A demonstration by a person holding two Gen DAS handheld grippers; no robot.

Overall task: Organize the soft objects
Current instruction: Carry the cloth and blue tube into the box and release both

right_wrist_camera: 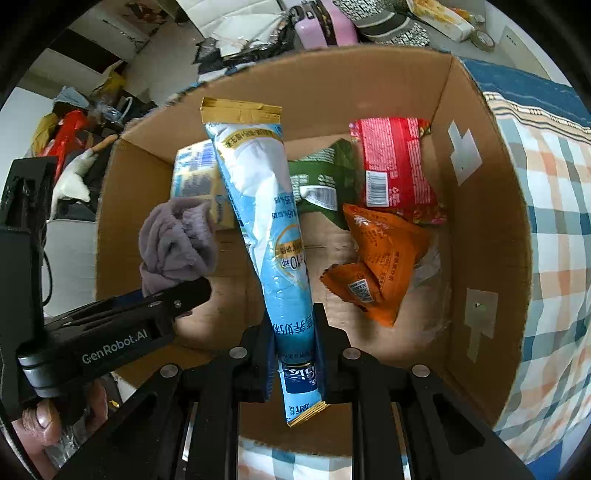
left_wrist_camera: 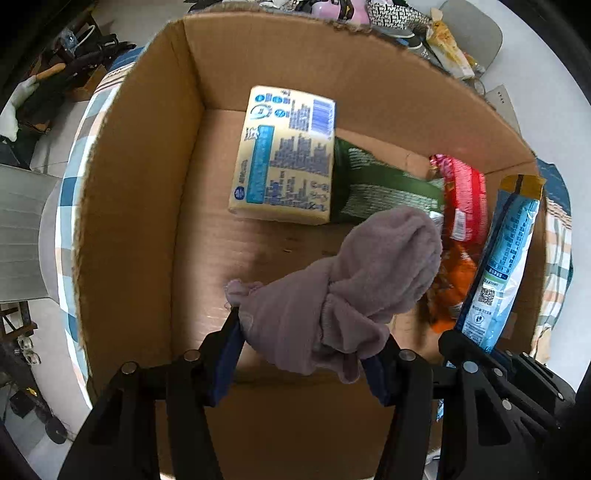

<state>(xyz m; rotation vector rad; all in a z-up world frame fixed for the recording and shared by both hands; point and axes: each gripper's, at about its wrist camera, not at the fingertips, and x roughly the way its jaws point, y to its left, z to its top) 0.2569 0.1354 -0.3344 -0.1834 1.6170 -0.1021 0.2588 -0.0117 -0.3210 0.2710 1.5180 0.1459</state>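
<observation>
My left gripper (left_wrist_camera: 308, 332) is shut on a knotted mauve fleece cloth (left_wrist_camera: 351, 277) and holds it above the floor of an open cardboard box (left_wrist_camera: 122, 206). The cloth also shows in the right wrist view (right_wrist_camera: 177, 240), with the left gripper (right_wrist_camera: 177, 295) below it. My right gripper (right_wrist_camera: 293, 328) is shut on a long light-blue packet with gold ends (right_wrist_camera: 266, 221), held over the box (right_wrist_camera: 484, 229). The packet shows at the right of the left wrist view (left_wrist_camera: 506, 251).
In the box lie a yellow tissue pack (left_wrist_camera: 288, 155), a green packet (right_wrist_camera: 321, 181), a red packet (right_wrist_camera: 395, 166) and orange snack bags (right_wrist_camera: 376, 254). The box stands on a checked cloth (right_wrist_camera: 554, 258). Clutter lies beyond the far rim (right_wrist_camera: 325, 22).
</observation>
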